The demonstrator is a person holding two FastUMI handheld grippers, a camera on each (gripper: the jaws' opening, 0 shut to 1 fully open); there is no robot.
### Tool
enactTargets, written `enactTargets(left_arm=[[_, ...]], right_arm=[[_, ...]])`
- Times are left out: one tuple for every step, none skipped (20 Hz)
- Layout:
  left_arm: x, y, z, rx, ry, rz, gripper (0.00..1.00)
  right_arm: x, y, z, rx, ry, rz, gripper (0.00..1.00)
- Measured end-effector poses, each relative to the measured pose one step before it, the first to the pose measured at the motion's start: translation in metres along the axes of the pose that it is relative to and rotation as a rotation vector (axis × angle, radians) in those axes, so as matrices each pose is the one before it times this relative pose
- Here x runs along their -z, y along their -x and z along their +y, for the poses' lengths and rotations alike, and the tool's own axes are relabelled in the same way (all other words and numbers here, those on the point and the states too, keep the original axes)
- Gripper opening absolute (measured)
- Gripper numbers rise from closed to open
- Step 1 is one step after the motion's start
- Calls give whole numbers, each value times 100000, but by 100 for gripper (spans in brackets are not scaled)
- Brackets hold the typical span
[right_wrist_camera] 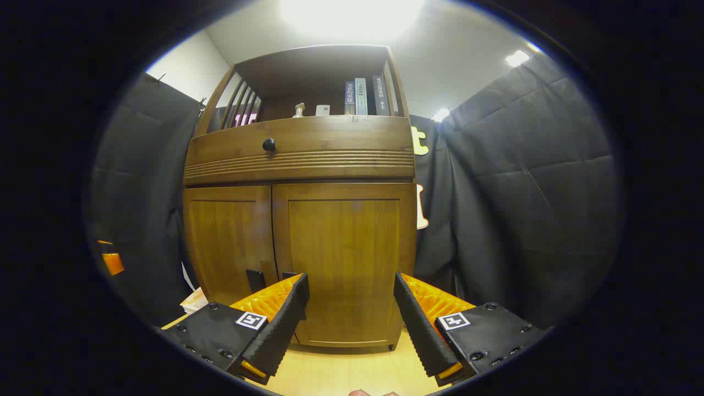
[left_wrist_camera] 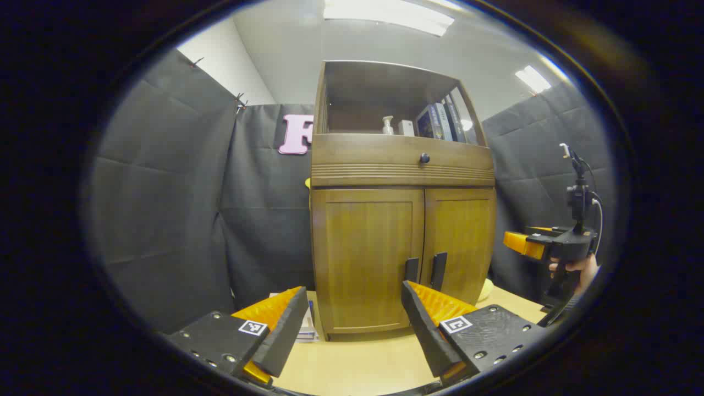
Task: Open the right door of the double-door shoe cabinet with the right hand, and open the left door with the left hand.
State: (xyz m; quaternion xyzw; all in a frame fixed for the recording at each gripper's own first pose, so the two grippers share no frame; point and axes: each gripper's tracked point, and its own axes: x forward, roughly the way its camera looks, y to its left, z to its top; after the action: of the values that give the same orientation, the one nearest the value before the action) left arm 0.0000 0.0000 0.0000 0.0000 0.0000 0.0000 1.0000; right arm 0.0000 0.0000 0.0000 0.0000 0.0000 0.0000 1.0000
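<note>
Here, shoe cabinet (left_wrist_camera: 404, 242): stands on the bench (left_wrist_camera: 357, 363), both doors closed – left door (left_wrist_camera: 366, 256), right door (left_wrist_camera: 461, 242) – their dark handles side by side at the centre seam.
Left gripper (left_wrist_camera: 352, 319): fingers released, spread wide, held low before the left door, apart from it.
Right gripper (right_wrist_camera: 349, 316): fingers released, held low facing the right door (right_wrist_camera: 344, 264), not touching.
Left gripper view alone: the right gripper (left_wrist_camera: 542, 245) seen from the side, level – a hand (left_wrist_camera: 577, 269) gripping beneath it.
Right gripper view alone: an orange finger (right_wrist_camera: 111, 261) at the far left edge.
Top shelf: books (right_wrist_camera: 363, 96), a pump bottle (right_wrist_camera: 298, 110).
</note>
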Motion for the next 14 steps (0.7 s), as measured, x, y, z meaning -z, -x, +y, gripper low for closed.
enactTargets(left_arm=[[200,26,-63,-225,-957,679,100],[451,172,-130,-124,-729,579,100],[125,-15,-116,-15,-415,518,100],[142,-38,-21,-196,-337,264,100],[22,14,-21,-94,-188,91,100],[118,81,-77,6,23,26,100],[60,-51,13,-141,446,223,100],[212,66,-37,-84,460,443,100],[8,34,12,-134,266,148,100],[50,99,-40,-186,75,-67,100],[23,-6,15,-401,-40,-40,100],[212,-18,-13,-502,-74,366,100],[182,16,-14,-749,13,438,100],[125,86,-39,-510,142,341,100]], right_arm=[[339,503,60,-322,216,-81,96],[289,435,38,-218,-55,146,96],[101,62,149,-450,56,32,96],[119,111,166,-390,594,259,97],[193,86,132,-457,913,350,97],[151,45,193,-717,908,477,96],[203,121,199,-863,536,470,96],[51,54,113,-747,332,345,96],[114,139,35,-374,77,214,97],[0,36,35,-265,-205,301,97],[215,-20,92,-457,-438,212,97],[25,-84,156,-442,-278,367,97],[151,-86,191,-570,-61,397,97],[14,-163,213,-605,-171,319,97]])
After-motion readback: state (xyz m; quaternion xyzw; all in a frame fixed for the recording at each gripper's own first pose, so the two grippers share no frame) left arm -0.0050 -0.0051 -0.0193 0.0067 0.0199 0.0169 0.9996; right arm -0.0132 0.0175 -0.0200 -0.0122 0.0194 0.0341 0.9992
